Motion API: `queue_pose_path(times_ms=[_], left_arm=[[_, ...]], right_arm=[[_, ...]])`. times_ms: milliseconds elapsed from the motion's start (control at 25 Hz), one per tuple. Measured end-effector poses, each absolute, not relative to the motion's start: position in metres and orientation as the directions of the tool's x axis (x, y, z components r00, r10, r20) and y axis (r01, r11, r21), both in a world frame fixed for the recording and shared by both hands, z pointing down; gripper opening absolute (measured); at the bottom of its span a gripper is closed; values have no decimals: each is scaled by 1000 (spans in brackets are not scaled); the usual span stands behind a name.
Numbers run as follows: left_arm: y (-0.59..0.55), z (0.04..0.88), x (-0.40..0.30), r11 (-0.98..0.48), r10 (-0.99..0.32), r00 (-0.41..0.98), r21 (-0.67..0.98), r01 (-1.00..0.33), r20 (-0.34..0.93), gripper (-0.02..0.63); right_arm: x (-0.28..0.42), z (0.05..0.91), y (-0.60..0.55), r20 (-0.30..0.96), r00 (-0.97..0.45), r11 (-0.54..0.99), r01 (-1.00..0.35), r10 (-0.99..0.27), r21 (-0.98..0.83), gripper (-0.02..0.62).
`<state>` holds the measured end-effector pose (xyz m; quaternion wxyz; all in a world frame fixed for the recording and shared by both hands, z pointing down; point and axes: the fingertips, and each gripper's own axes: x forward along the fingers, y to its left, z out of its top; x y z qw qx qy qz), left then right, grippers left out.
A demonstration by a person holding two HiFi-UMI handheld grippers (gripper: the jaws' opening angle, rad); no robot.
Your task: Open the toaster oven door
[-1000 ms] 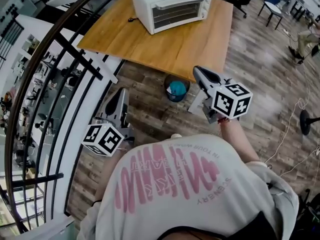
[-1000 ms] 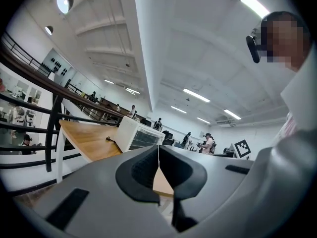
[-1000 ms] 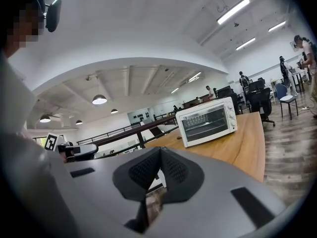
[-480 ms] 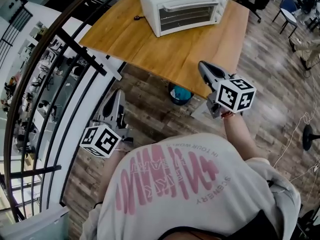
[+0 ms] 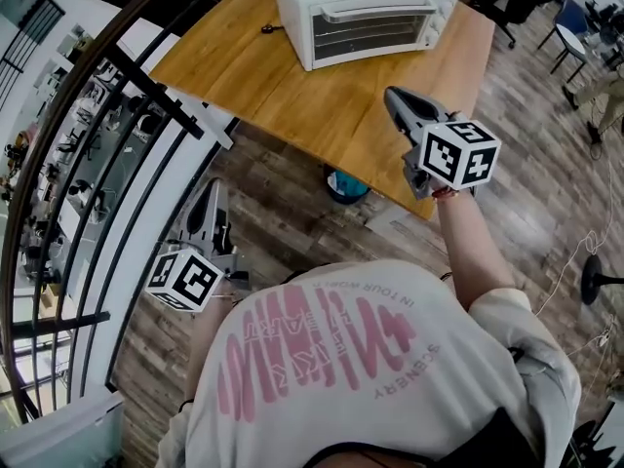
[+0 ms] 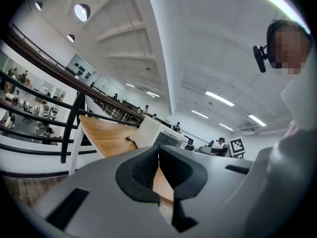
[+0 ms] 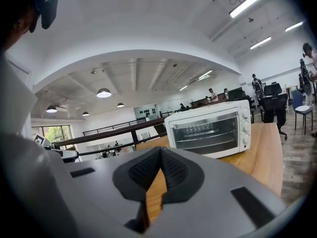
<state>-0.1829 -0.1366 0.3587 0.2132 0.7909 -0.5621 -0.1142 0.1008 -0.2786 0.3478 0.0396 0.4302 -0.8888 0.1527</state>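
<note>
Near the table's far edge stands the toaster oven, door closed; right gripper and left gripper are pressed together, empty.

Left gripper: at 8 o'clock in the head view, held low and close to the body, pointing toward 12 o'clock; jaws closed tip to tip, nothing between them. Right gripper: at 1 o'clock, on an outstretched right forearm, pointing toward 11 o'clock; jaws likewise closed, empty.
</note>
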Motion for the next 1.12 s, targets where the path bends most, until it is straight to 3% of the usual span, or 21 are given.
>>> queue_pose_path(times_ms=[800,1120], left_arm=[[-127,368,-211,-170,-968,235,470,-866,84,21],[-120,369,-226,-124,-980,183,473,-872,80,21]], right_arm=[[69,308,-380,295,-657,693,-721,-694,25,8],[53,314,-412,395,-574,690,-665,-717,285,9]])
